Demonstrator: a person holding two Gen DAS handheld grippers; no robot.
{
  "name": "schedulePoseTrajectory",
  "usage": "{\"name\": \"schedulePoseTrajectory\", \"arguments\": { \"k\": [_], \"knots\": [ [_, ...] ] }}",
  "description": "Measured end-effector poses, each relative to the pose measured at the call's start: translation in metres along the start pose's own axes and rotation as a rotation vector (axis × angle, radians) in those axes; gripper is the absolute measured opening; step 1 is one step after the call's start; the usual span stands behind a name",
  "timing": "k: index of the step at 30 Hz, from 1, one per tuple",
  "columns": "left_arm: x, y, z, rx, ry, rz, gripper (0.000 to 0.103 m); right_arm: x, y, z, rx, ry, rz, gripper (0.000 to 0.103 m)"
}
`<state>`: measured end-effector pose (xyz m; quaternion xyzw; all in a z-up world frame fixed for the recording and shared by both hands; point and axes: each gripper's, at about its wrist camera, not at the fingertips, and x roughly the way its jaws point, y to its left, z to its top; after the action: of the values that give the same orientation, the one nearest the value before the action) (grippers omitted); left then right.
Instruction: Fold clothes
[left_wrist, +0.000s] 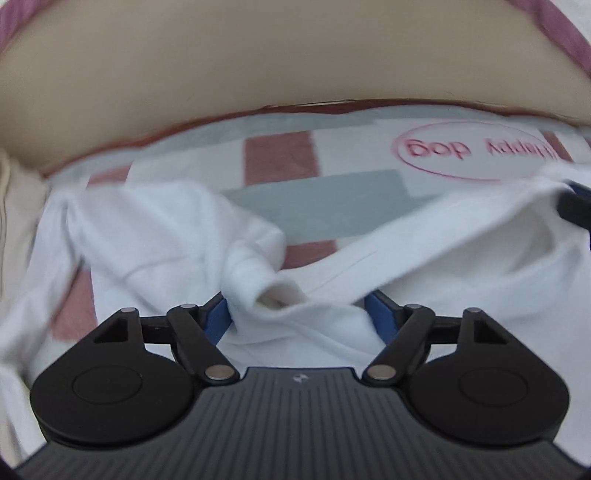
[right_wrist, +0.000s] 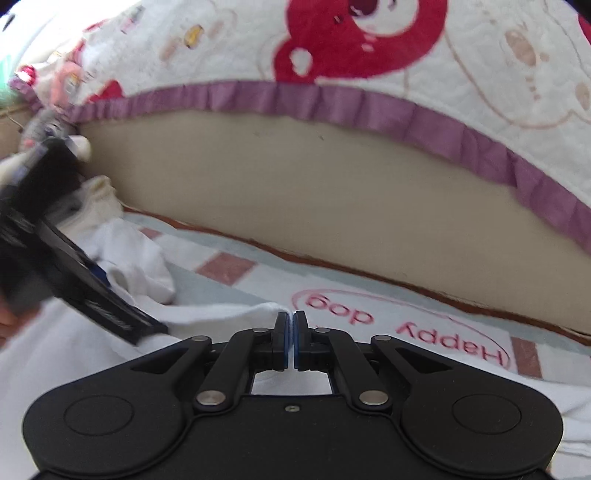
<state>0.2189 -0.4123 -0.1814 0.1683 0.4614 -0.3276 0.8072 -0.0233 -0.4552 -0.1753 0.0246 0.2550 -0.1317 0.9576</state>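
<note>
A white garment (left_wrist: 155, 236) lies crumpled on a checked mat (left_wrist: 314, 206) with pink and grey squares. My left gripper (left_wrist: 297, 306) is open, its blue pads wide apart, with a bunched fold of the garment lying between them. My right gripper (right_wrist: 293, 325) is shut on an edge of the white garment (right_wrist: 229, 314). That edge stretches taut from the right gripper (left_wrist: 574, 208) at the far right of the left wrist view down toward my left gripper. The left gripper's black body (right_wrist: 74, 273) shows blurred at the left of the right wrist view.
The mat carries a pink oval "Happy dog" print (right_wrist: 402, 328). Behind it rises a beige wall-like panel (right_wrist: 295, 192), topped by a white blanket with red prints and a purple frill (right_wrist: 332, 103). Cream cloth (right_wrist: 99, 199) is piled at the far left.
</note>
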Motion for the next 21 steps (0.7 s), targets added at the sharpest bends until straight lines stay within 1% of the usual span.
{"name": "schedulePoseTrajectory", "arguments": {
  "k": [1, 2, 3, 4, 5, 6, 7, 9, 10, 12, 13, 14, 15, 16, 17, 18, 19, 20, 21],
  "knots": [
    [-0.001, 0.009, -0.002, -0.055, -0.008, -0.014, 0.063, -0.003, 0.001, 0.001, -0.015, 0.009, 0.055, 0.003],
    [-0.003, 0.016, -0.004, -0.103, -0.008, -0.015, 0.049, -0.004, 0.005, 0.001, -0.043, 0.047, 0.135, 0.003],
    [-0.005, 0.023, -0.006, -0.143, -0.008, -0.017, 0.036, -0.004, 0.010, 0.001, -0.088, 0.101, 0.192, 0.002],
    [-0.010, 0.027, -0.010, -0.163, -0.011, -0.021, 0.030, -0.004, 0.017, -0.002, -0.145, 0.136, 0.196, 0.002],
    [-0.015, 0.029, -0.015, -0.170, -0.019, -0.023, 0.024, -0.003, 0.023, -0.005, -0.197, 0.163, 0.183, 0.002],
    [-0.020, 0.031, -0.021, -0.177, -0.027, -0.026, 0.023, 0.000, 0.025, -0.009, -0.218, 0.190, 0.173, 0.002],
    [-0.024, 0.032, -0.026, -0.174, -0.033, -0.022, 0.023, 0.004, 0.024, -0.011, -0.208, 0.210, 0.163, 0.002],
    [-0.026, 0.028, -0.035, -0.135, -0.034, 0.001, 0.023, 0.012, 0.018, -0.014, -0.165, 0.262, 0.156, 0.002],
    [-0.025, 0.026, -0.038, -0.115, -0.034, 0.008, 0.023, 0.016, 0.015, -0.015, -0.149, 0.280, 0.151, 0.004],
    [-0.022, 0.024, -0.040, -0.087, -0.033, 0.025, 0.027, 0.019, 0.010, -0.016, -0.123, 0.288, 0.149, 0.011],
    [-0.021, 0.025, -0.041, -0.080, -0.033, 0.032, 0.029, 0.019, 0.009, -0.017, -0.111, 0.287, 0.152, 0.019],
    [-0.020, 0.026, -0.038, -0.079, -0.037, 0.033, 0.037, 0.019, 0.008, -0.018, -0.101, 0.287, 0.150, 0.027],
    [-0.019, 0.027, -0.032, -0.073, -0.049, 0.031, 0.047, 0.020, 0.008, -0.020, -0.097, 0.287, 0.139, 0.039],
    [-0.019, 0.027, -0.025, -0.067, -0.061, 0.029, 0.049, 0.020, 0.009, -0.024, -0.100, 0.285, 0.121, 0.045],
    [-0.018, 0.028, -0.019, -0.061, -0.073, 0.027, 0.050, 0.020, 0.011, -0.028, -0.100, 0.282, 0.097, 0.045],
    [-0.017, 0.029, -0.013, -0.055, -0.085, 0.025, 0.044, 0.021, 0.011, -0.032, -0.092, 0.278, 0.071, 0.045],
    [-0.017, 0.030, -0.007, -0.050, -0.097, 0.023, 0.036, 0.024, 0.010, -0.033, -0.081, 0.278, 0.056, 0.029],
    [-0.016, 0.031, -0.001, -0.044, -0.109, 0.021, 0.015, 0.027, 0.005, -0.031, -0.065, 0.284, 0.061, 0.007],
    [-0.016, 0.032, 0.005, -0.038, -0.121, 0.019, 0.014, 0.030, -0.002, -0.024, -0.043, 0.277, 0.065, 0.002]
  ]
}}
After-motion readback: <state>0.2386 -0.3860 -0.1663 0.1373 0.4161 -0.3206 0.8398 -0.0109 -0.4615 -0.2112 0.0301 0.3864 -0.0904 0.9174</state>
